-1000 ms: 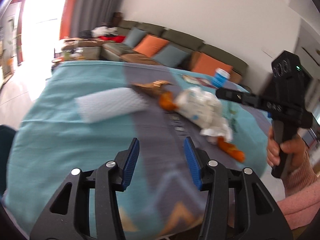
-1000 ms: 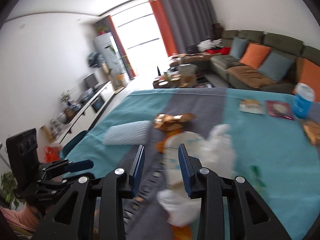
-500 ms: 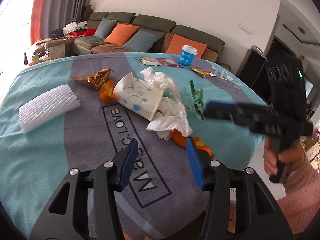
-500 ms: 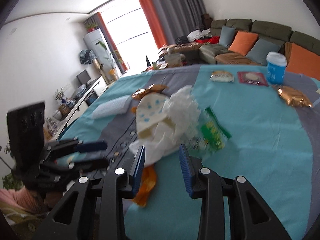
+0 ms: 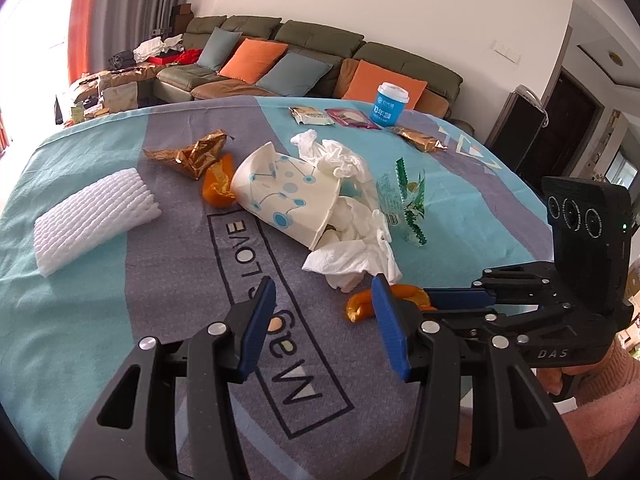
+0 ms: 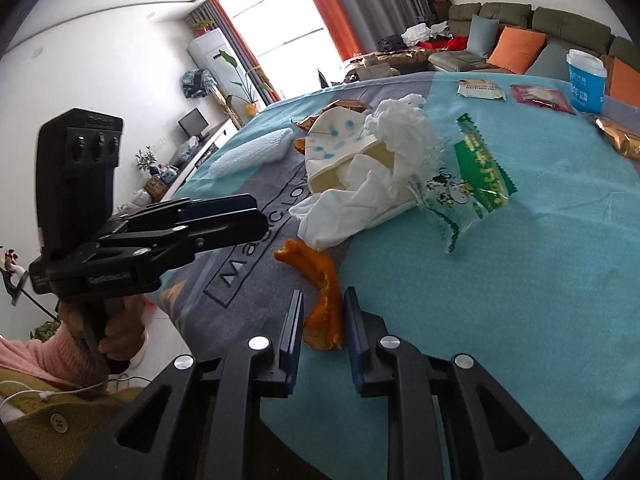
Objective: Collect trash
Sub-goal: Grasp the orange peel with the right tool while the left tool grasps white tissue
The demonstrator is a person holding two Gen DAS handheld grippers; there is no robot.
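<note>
2 grippers hang over the table (image 5: 80,320). The right gripper (image 6: 322,322) has its blue pads on either side of an orange peel (image 6: 320,300) near the table edge, a gap showing, not clamped. The left gripper (image 5: 324,324) is spread wide, holding nothing. Behind the peel lie tissue (image 5: 352,256), a tipped cup (image 5: 288,200) and a wrapper (image 6: 476,184).

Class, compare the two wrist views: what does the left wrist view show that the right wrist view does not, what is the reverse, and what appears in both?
Only the left wrist view: the orange peel behind the paper cup, and the dark door.
Only the right wrist view: the window, the white air conditioner, and the near peel lying between the right gripper jaws.
Both: cup, tissues, green wrapper, foam net, blue tub, sofa.
</note>
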